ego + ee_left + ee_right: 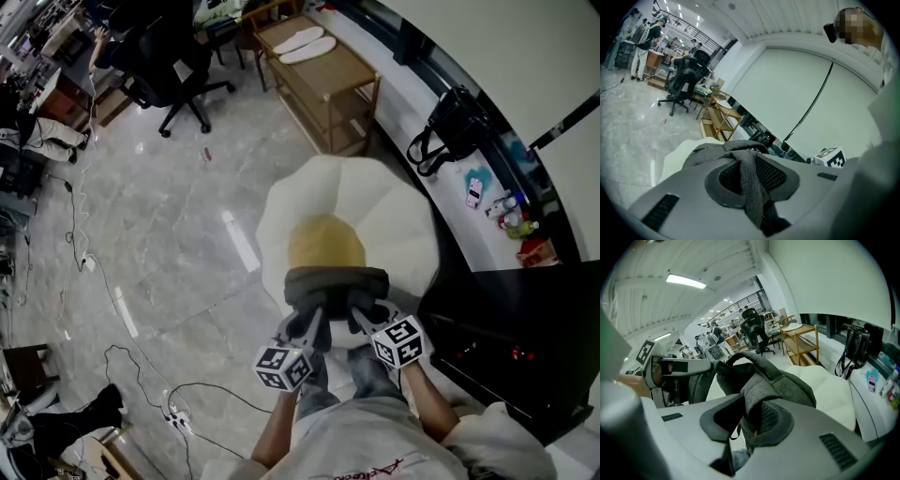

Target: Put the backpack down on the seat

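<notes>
Left gripper (pixel 305 330): clamped on a grey strap (pixel 749 178) of the backpack; in the left gripper view the strap runs up out of the jaws to the pack.
Right gripper (pixel 367 323): clamped on a padded grey strap (pixel 757 404); the pack bulges just beyond the jaws in the right gripper view.
Backpack (pixel 336 285): lower middle of the head view, hanging from both grippers, which sit side by side at its near edge.
Seat (pixel 398 220): white, petal-shaped cushion with a yellow centre (pixel 324 246), filling the middle of the head view.
Key relation: the seat lies past the pack, up-frame from the grippers. The pack covers the seat's near rim and the lower edge of the yellow centre.
Long axis: the pack lies across the frame, left to right, square to both grippers.
Nearer hand: neither; both stand equally close.
Contact: whether the pack's underside touches the cushion cannot be told.
Next move, as a judgement: carry it slightly up-frame and lower it, then let go with both jaws.
</notes>
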A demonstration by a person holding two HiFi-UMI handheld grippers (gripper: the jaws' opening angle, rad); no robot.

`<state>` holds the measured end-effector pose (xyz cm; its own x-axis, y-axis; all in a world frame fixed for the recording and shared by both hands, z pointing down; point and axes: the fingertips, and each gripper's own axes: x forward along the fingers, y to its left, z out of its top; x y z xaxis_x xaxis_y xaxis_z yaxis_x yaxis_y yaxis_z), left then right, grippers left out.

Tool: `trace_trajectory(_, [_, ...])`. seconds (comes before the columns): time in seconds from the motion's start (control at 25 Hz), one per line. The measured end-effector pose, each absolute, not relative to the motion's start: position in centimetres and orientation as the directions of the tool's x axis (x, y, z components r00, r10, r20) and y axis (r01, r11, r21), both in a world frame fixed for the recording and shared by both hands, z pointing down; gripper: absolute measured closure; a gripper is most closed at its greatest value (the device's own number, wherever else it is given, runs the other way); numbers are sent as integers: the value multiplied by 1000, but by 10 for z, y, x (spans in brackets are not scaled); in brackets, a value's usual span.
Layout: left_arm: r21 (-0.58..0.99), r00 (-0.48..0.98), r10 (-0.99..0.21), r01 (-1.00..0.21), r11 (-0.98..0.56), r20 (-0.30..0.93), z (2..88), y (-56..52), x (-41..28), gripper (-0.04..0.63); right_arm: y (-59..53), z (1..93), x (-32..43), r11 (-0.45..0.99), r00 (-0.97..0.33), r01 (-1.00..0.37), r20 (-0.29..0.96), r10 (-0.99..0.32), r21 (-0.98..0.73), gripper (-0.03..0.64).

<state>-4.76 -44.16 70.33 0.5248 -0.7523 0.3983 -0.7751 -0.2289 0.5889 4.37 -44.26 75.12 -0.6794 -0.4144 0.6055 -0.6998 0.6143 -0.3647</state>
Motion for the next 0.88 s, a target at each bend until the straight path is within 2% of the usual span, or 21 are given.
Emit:
trace_trajectory(0.28, [587, 519, -752, -779, -219, 408, 718, -469, -56, 506, -471, 765, 35, 618, -679, -697, 610, -408, -363, 540])
trace_trajectory(0.88, [550, 527, -759, -790, -271, 383, 734, -599, -68, 506, -605, 779, 22, 613, -658, -723, 588, -470, -318, 538])
